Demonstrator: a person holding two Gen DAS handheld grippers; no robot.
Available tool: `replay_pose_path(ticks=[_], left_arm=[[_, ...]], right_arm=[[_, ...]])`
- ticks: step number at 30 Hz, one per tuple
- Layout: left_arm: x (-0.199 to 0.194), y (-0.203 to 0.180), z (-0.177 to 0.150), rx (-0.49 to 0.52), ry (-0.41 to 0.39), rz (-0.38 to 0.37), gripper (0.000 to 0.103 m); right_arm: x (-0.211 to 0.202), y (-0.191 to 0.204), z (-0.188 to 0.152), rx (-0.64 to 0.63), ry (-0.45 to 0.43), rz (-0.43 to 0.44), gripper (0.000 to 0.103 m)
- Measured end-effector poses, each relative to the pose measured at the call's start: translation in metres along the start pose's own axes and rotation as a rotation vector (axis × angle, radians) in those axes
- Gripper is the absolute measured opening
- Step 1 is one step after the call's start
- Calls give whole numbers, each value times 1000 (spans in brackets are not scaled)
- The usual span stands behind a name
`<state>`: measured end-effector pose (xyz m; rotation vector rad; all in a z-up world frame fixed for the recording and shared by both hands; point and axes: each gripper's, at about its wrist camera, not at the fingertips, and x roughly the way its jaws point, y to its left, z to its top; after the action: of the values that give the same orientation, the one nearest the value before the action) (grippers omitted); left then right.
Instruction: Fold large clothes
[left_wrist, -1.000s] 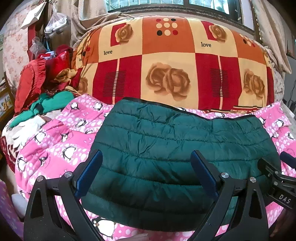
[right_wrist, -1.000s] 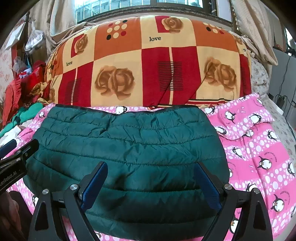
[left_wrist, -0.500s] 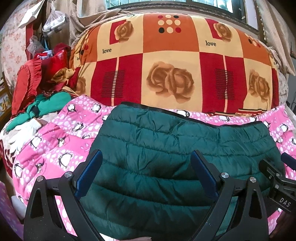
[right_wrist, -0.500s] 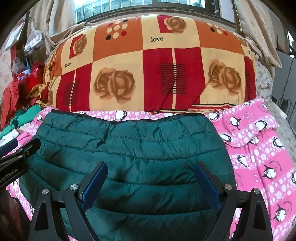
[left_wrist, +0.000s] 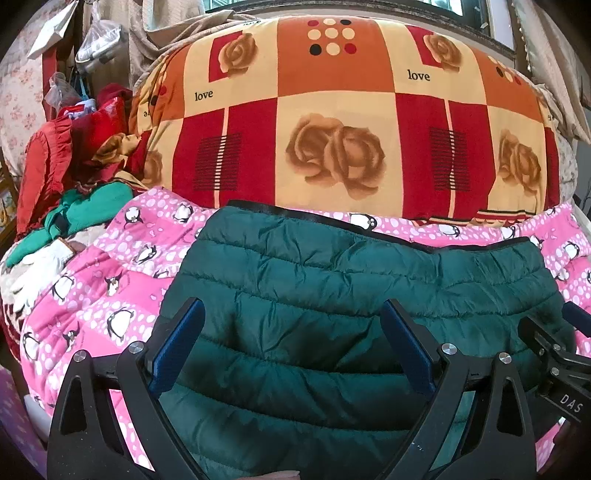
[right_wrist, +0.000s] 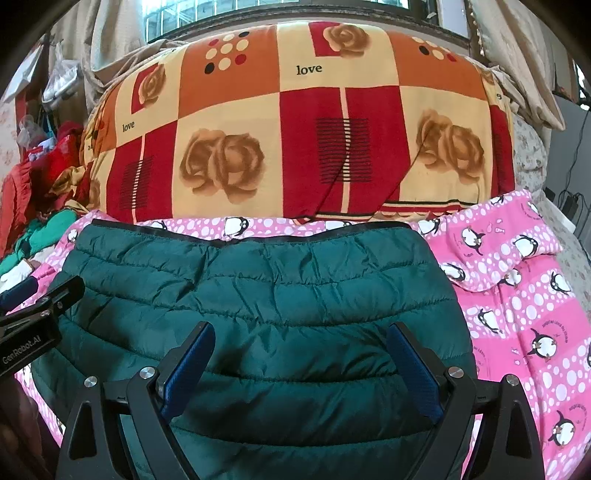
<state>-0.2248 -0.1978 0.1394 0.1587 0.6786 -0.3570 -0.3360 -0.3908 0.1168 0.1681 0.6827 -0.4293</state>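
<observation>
A dark green quilted jacket (left_wrist: 351, 288) lies flat on the pink penguin sheet (left_wrist: 110, 295), its black-trimmed far edge towards the big blanket. My left gripper (left_wrist: 291, 310) hovers over the jacket's near left part, jaws wide apart with nothing pinched. In the right wrist view the same jacket (right_wrist: 266, 288) fills the middle. My right gripper (right_wrist: 302, 328) stands open above its near right part. Each gripper shows at the edge of the other's view: the right gripper (left_wrist: 546, 354) and the left gripper (right_wrist: 44, 310). The jacket's near hem is hidden under the fingers.
A bulky rose-patterned blanket (left_wrist: 332, 129) in red, orange and cream rises right behind the jacket. A heap of red and green clothes (left_wrist: 74, 177) sits at the far left. A folded-back flap of the pink sheet (right_wrist: 498, 240) lies to the right of the jacket. Curtains and a window are behind.
Both grippers have slid forward over the jacket towards the blanket. The jacket's near hem has dropped out of sight below the fingers. The jaws stayed open.
</observation>
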Motion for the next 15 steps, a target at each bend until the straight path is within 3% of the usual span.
replay_pose_path(ticks=[15], left_arm=[[5,-1,3,5,3,-2,96]], right_arm=[[5,1,1,-4,4,6,93]])
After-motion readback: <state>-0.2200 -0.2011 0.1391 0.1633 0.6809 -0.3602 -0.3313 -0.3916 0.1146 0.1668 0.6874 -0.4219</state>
